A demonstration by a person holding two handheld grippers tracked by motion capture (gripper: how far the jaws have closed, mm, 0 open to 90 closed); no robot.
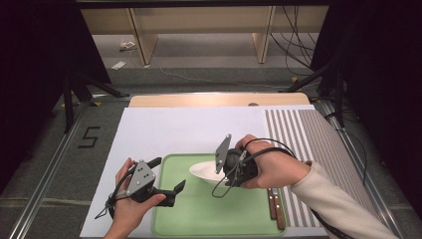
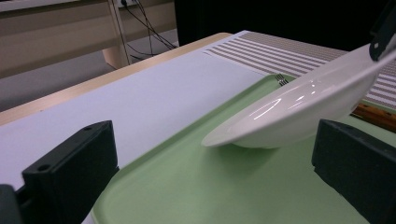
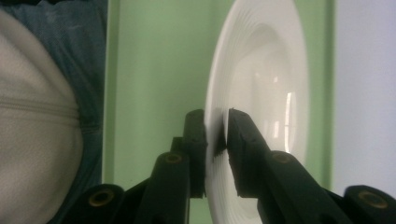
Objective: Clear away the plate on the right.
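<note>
A white shallow bowl [image 1: 203, 171] [image 2: 299, 112] [image 3: 266, 93] leans on the green tray [image 1: 214, 214] [image 2: 210, 186] [image 3: 154, 70]. Its left edge rests on the tray and its right edge is raised. My right gripper [image 1: 221, 175] [image 3: 215, 126] is shut on that raised rim, one jaw on the inside and one underneath. My left gripper [image 1: 169, 174] [image 2: 208, 154] hovers open over the tray's left part, pointing at the bowl with nothing between its jaws.
Two wooden-handled pieces of cutlery [image 1: 274, 205] lie along the tray's right edge, and fork tines [image 2: 281, 79] show beyond the bowl. The tray sits on a white sheet [image 1: 189, 129] beside a striped mat [image 1: 308, 139]. The person's sleeve [image 3: 37, 130] is close.
</note>
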